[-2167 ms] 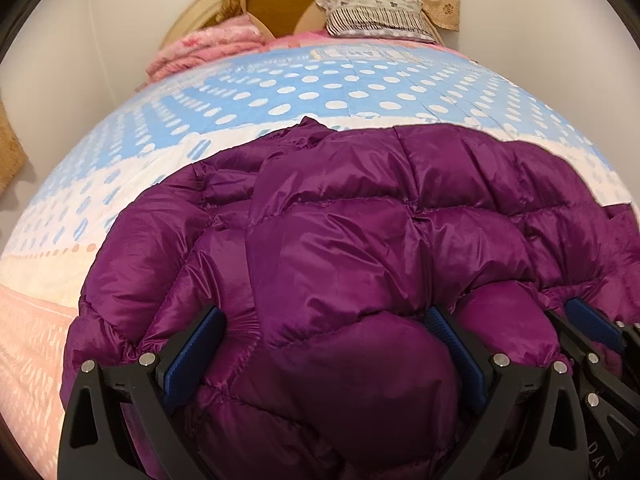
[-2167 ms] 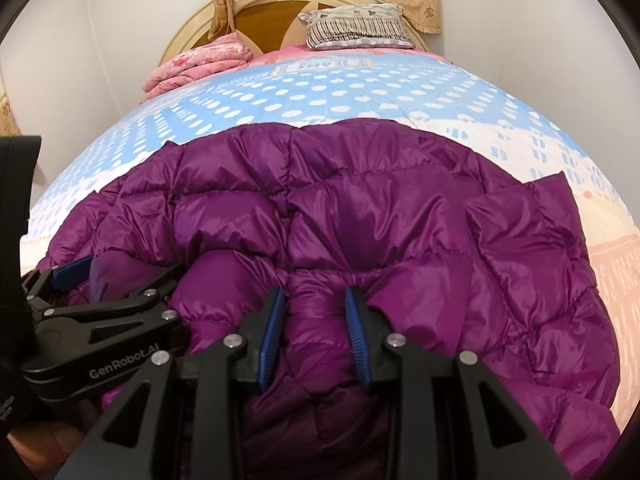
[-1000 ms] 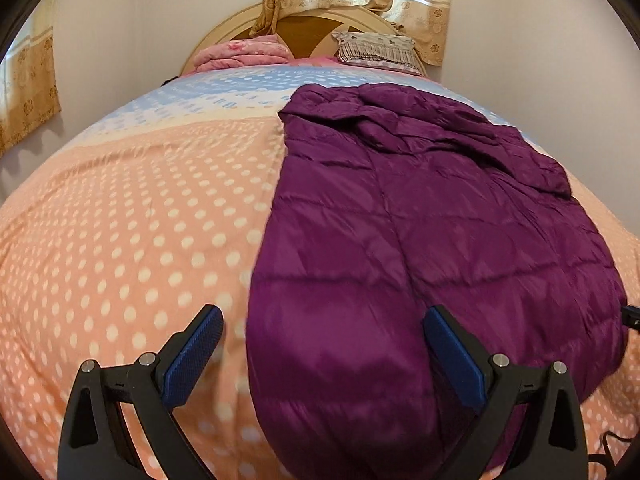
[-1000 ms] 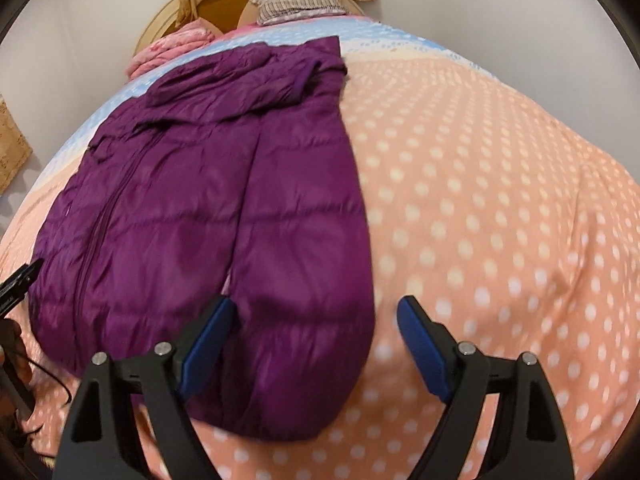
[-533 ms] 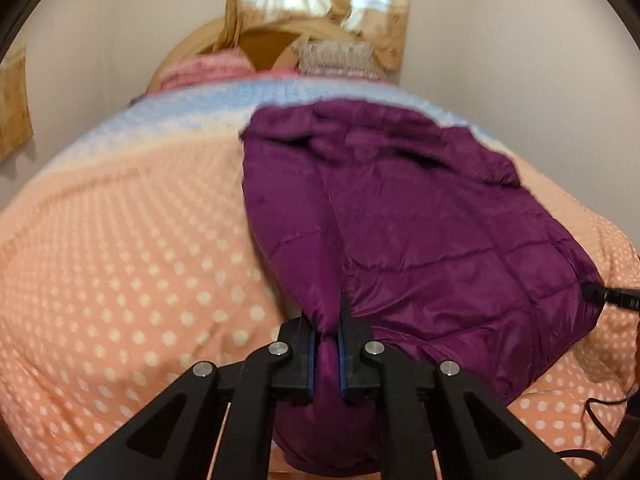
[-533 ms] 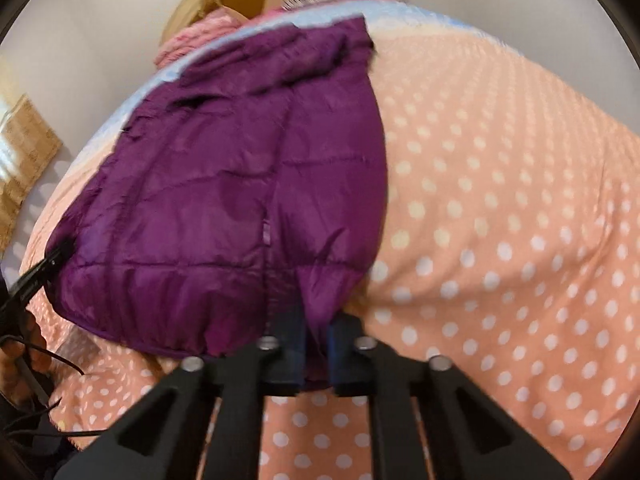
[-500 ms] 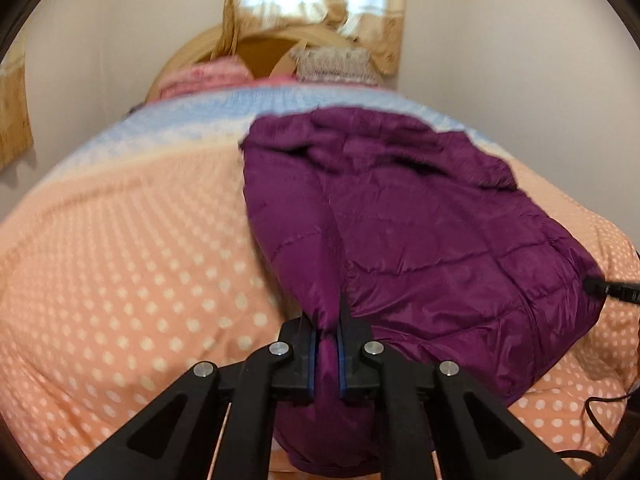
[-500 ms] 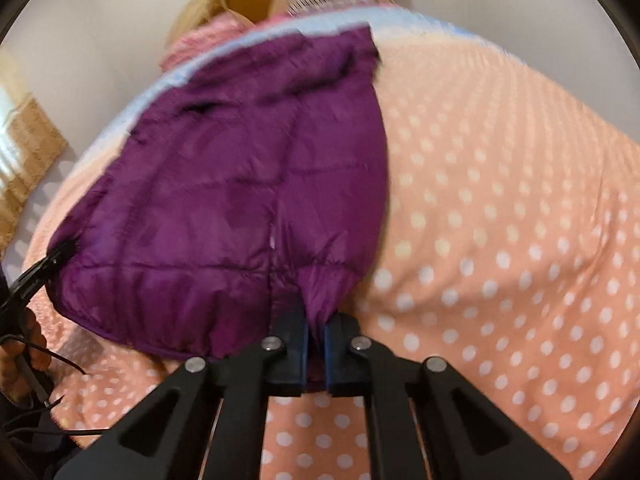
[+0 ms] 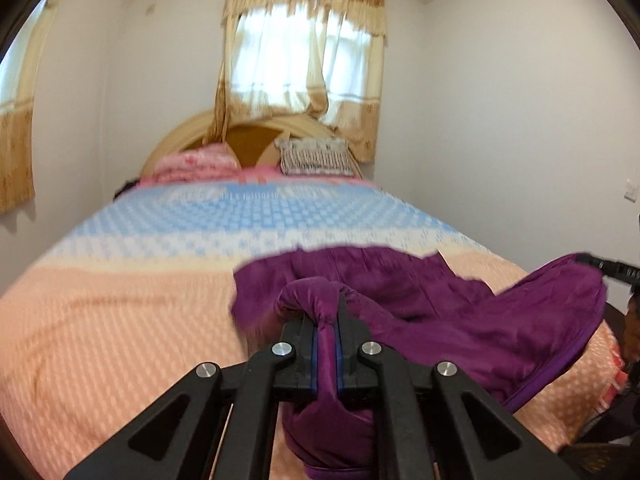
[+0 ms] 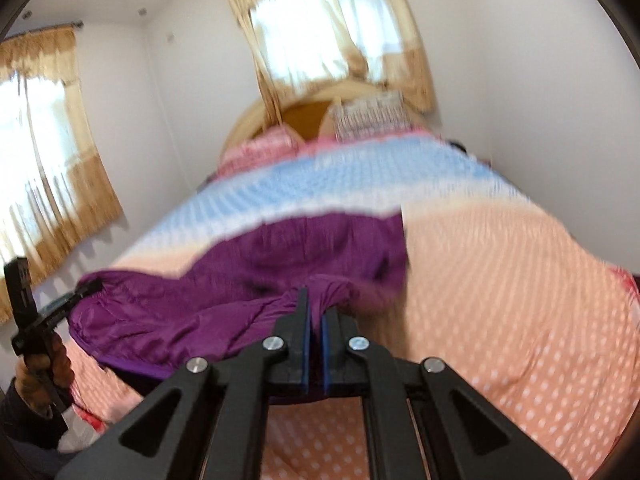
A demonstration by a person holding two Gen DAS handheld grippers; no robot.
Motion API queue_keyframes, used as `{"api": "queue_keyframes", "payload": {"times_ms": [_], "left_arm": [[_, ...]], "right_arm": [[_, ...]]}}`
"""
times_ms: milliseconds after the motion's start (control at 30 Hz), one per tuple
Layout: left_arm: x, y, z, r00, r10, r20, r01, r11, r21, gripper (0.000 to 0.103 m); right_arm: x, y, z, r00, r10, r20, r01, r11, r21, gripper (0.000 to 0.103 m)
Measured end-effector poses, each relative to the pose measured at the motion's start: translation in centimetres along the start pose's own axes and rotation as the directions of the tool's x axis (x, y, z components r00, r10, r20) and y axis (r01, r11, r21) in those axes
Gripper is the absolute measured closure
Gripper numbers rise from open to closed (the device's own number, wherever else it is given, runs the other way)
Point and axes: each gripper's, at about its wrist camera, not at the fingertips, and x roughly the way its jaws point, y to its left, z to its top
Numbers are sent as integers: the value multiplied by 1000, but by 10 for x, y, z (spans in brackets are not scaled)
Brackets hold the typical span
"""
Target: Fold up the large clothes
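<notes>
Jaws of the left gripper (image 9: 326,344) are pressed together on a bunched fold of the purple jacket (image 9: 460,320), with a thin band of fabric squeezed between the two blue pads and a puffy hump of it rising just past the tips. Jaws of the right gripper (image 10: 314,320) are likewise clamped on another corner of the jacket (image 10: 224,312), the cloth gathered into a knot at the tips.

Between the two grips the near edge of the jacket hangs lifted off the bed (image 9: 100,320), sagging in the middle, while its far part lies on the peach, white-dotted stretch of the bedspread (image 10: 500,280). Further up, the bedspread turns to white and then blue.

In the left wrist view the right gripper's tip (image 9: 616,268) shows at the right edge, touching the raised purple corner. In the right wrist view the left gripper (image 10: 36,312) appears at the left edge, held by a hand (image 10: 44,368) below it, its tip at the other raised corner.

At the head of the bed a rounded wooden headboard (image 9: 248,136) stands against the wall, with a folded pink blanket (image 9: 192,164) on the left and a striped pillow (image 9: 314,156) on the right. Behind them hangs a tan curtain (image 9: 304,52) over a bright window. Both views are blurred, so the jacket's seams and details are hard to make out
</notes>
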Motion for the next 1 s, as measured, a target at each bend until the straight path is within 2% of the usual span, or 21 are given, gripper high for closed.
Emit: {"api": "queue_keyframes", "payload": {"times_ms": [100, 200, 333, 533, 567, 600, 633, 700, 733, 767, 800, 833, 900, 1000], "left_arm": [[55, 9, 13, 998, 53, 18, -53, 998, 20, 98], [126, 30, 21, 995, 95, -12, -95, 995, -7, 94], [173, 45, 26, 990, 135, -36, -136, 990, -33, 86], [207, 57, 31, 985, 165, -45, -168, 981, -92, 56], [208, 55, 31, 979, 202, -31, -204, 976, -82, 38], [208, 53, 32, 968, 251, -13, -251, 965, -70, 13], [208, 52, 33, 949, 315, 28, -313, 948, -56, 4], [212, 50, 35, 926, 368, 81, -366, 930, -39, 1], [218, 49, 37, 921, 382, 77, -380, 924, -32, 1], [224, 50, 38, 919, 388, 69, -387, 922, -28, 1], [234, 48, 39, 913, 406, 48, -406, 914, -18, 1], [239, 46, 39, 905, 423, 35, -423, 906, -10, 1], [251, 43, 37, 885, 465, 8, -465, 886, -5, 1], [262, 35, 32, 886, 463, 6, -463, 886, -1, 1]], "right_arm": [[47, -6, 26, 998, -40, 38, 40, 999, -9, 97], [106, -26, 48, 995, -83, 56, 82, 996, 18, 97], [165, -43, 73, 992, -114, 49, 112, 992, 58, 98], [225, -58, 79, 983, -183, 14, 182, 982, 58, 98], [238, -63, 77, 981, -193, -2, 192, 979, 68, 97], [243, -68, 77, 981, -195, -14, 196, 978, 73, 97], [252, -72, 76, 980, -197, -26, 199, 977, 75, 97], [268, -79, 73, 979, -200, -43, 202, 976, 80, 97], [272, -80, 73, 978, -202, -52, 206, 975, 81, 96], [280, -81, 73, 975, -213, -67, 218, 972, 82, 93], [290, -84, 76, 972, -222, -80, 228, 970, 83, 77], [296, -85, 78, 972, -219, -83, 226, 970, 88, 54], [299, -83, 82, 976, -211, -56, 215, 972, 98, 37], [296, -69, 86, 975, -223, -21, 224, 973, 63, 36]]}}
